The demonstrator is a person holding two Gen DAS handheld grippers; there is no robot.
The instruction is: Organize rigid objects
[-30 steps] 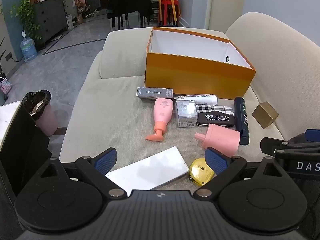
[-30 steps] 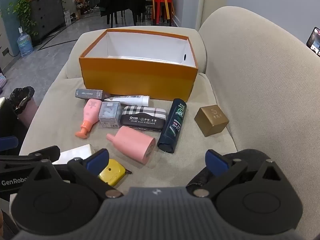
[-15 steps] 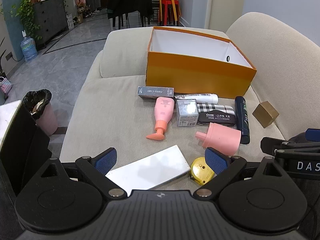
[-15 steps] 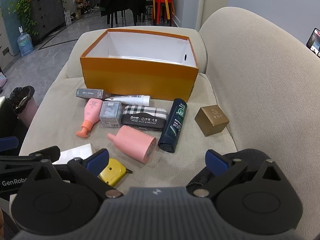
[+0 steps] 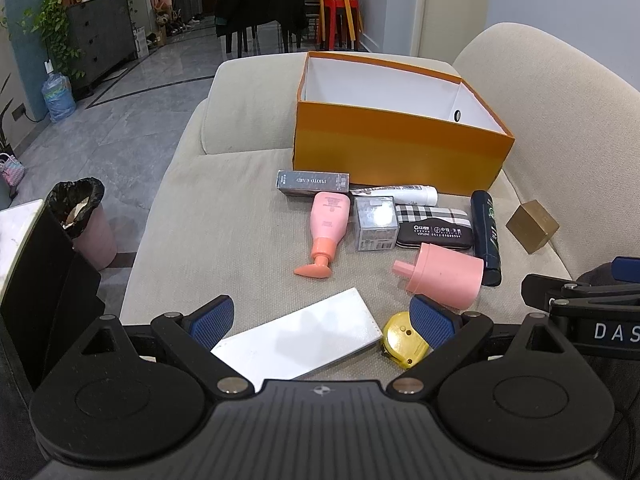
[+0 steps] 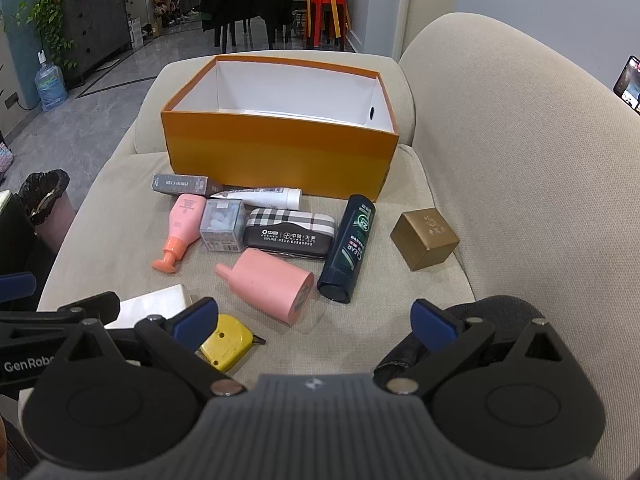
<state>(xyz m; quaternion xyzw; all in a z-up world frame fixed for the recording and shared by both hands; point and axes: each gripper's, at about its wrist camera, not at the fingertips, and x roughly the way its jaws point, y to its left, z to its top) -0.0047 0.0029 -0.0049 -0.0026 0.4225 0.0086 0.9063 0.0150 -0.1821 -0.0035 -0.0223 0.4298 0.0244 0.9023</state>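
Bottle lies flat — long axis toward orange box, cap nearest cam.

Both grippers hang side by side, level and pointing the same way. The left gripper has its blue-padded fingers spread wide. The right gripper is equally agape, holding nothing.

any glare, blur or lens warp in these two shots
Left wrist view: sharp, fisheye bends the sofa edges, dark corners, soft sheen on the white flat box. Right wrist view: same warp and vignette, orange box evenly lit, shadows soft.
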